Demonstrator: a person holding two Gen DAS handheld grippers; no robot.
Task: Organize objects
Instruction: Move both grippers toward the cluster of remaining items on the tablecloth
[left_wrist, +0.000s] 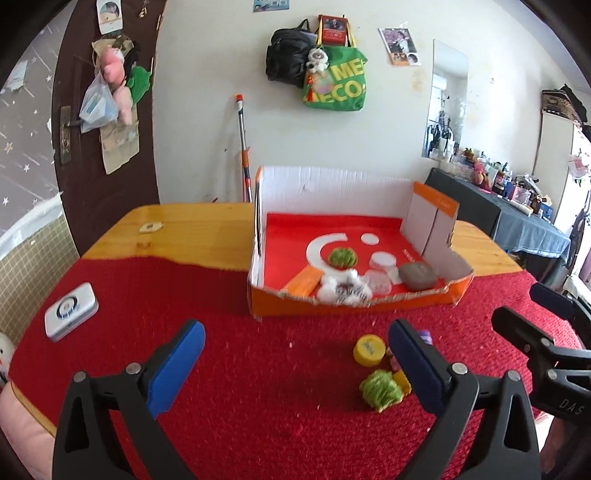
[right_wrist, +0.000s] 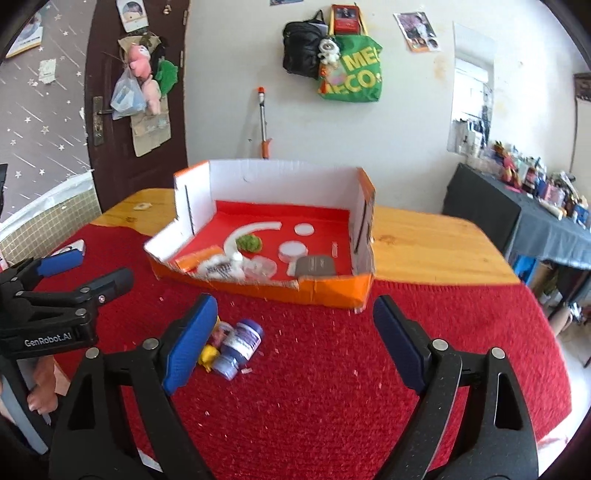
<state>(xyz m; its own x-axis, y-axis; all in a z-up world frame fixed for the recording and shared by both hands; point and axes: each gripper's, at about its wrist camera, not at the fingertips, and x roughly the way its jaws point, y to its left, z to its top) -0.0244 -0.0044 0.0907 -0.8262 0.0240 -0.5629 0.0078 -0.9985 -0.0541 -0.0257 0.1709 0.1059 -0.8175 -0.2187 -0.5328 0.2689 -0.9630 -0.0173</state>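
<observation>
Both grippers are spread wide with nothing in them, left gripper (left_wrist: 297, 349) and right gripper (right_wrist: 295, 325) hovering over the red cloth (left_wrist: 258, 406). The orange box (right_wrist: 332, 290) already holds a green pom-pom (left_wrist: 342, 257) and a grey stone (left_wrist: 417, 276), while a yellow cap (left_wrist: 368, 349), another green fuzzy ball (left_wrist: 380, 393) and a purple bottle (right_wrist: 240, 345) sit loose on the cloth just in front of it

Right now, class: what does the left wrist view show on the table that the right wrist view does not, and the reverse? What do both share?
Only the left wrist view: a yellow cap and a loose green ball on the red cloth.

Only the right wrist view: a purple bottle shown whole, lying on its side.

Both: the orange box holding another green ball, a grey stone and a white tin at the left.
</observation>
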